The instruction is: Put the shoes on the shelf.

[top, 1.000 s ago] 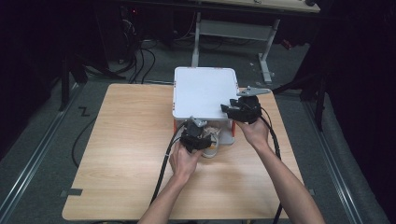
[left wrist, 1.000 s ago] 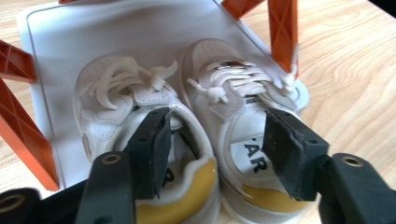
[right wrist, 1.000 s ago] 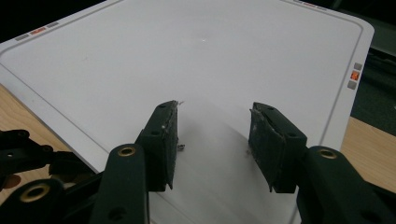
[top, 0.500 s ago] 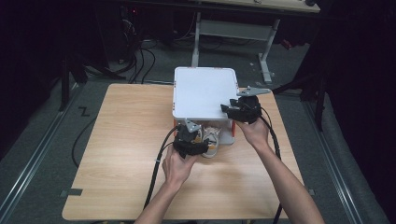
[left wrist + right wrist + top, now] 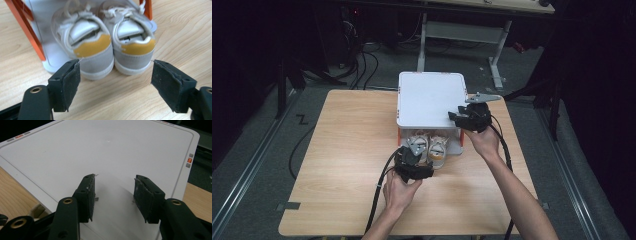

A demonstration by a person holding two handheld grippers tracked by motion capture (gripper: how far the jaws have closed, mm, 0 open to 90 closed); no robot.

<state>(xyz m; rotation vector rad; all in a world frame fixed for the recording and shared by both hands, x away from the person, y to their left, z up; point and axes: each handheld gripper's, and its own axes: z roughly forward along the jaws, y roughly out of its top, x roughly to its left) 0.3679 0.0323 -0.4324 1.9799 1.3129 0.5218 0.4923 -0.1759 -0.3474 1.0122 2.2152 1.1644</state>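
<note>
A pair of white and grey sneakers with yellow heel tabs stands side by side on the low white shelf of a small rack, heels toward me. In the left gripper view the left shoe and the right shoe lie just ahead of the jaws. My left gripper is open wide, short of the heels and holding nothing; from above it sits in front of the rack. My right gripper is open over the rack's white top panel, at its front right corner.
The rack has orange legs and a flat white top covering the shoes' toes. It stands at the far middle of the wooden table. Cables trail from both grippers toward the near edge. Dark floor and desk legs lie beyond.
My left gripper has drawn back from the shoes toward the table's near side. The right gripper has stayed on the rack's top.
</note>
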